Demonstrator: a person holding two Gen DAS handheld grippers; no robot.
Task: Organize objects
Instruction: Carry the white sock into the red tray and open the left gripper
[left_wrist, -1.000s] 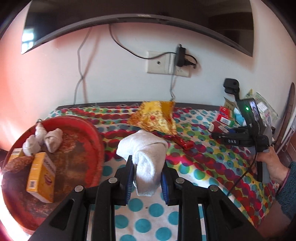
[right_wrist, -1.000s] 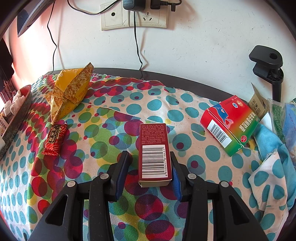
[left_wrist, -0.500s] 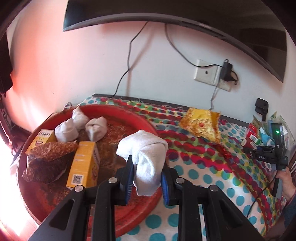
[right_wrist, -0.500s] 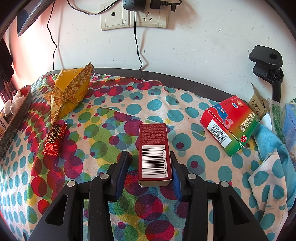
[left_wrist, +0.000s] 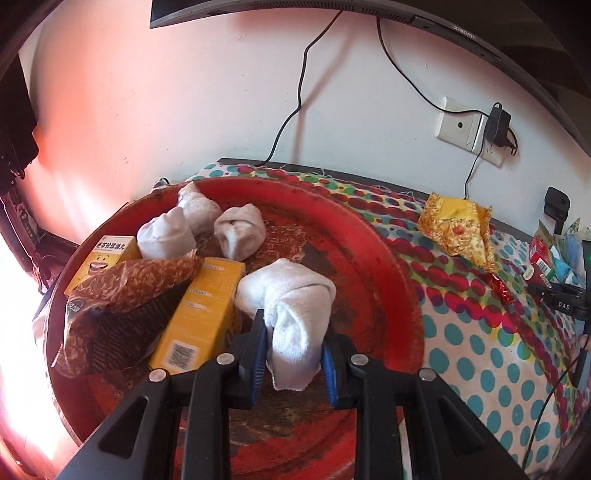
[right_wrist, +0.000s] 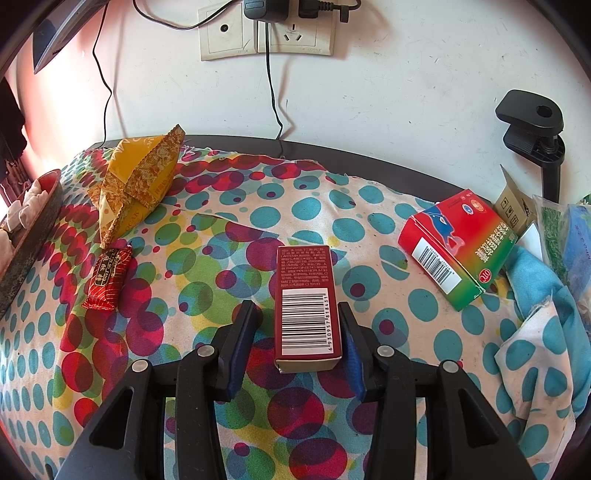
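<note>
My left gripper (left_wrist: 293, 352) is shut on a rolled white sock (left_wrist: 291, 317) and holds it over the red tray (left_wrist: 391, 273). The tray holds three more rolled socks (left_wrist: 240, 230), two yellow boxes (left_wrist: 199, 317) and a brown snack bag (left_wrist: 122, 299). My right gripper (right_wrist: 295, 343) is open around a dark red box (right_wrist: 304, 306) that lies on the dotted cloth (right_wrist: 207, 266); the right finger is close to the box, the left stands apart from it.
A yellow snack bag (right_wrist: 136, 184) and a red candy wrapper (right_wrist: 107, 277) lie left on the cloth. A red-green box (right_wrist: 456, 247) and a blue cloth (right_wrist: 535, 280) lie right. The tray rim (right_wrist: 29, 236) is at far left. A wall with sockets (right_wrist: 266, 33) stands behind.
My left gripper has carried the sock leftwards from above the cloth to above the red tray. The right gripper and the dark red box have not moved.
</note>
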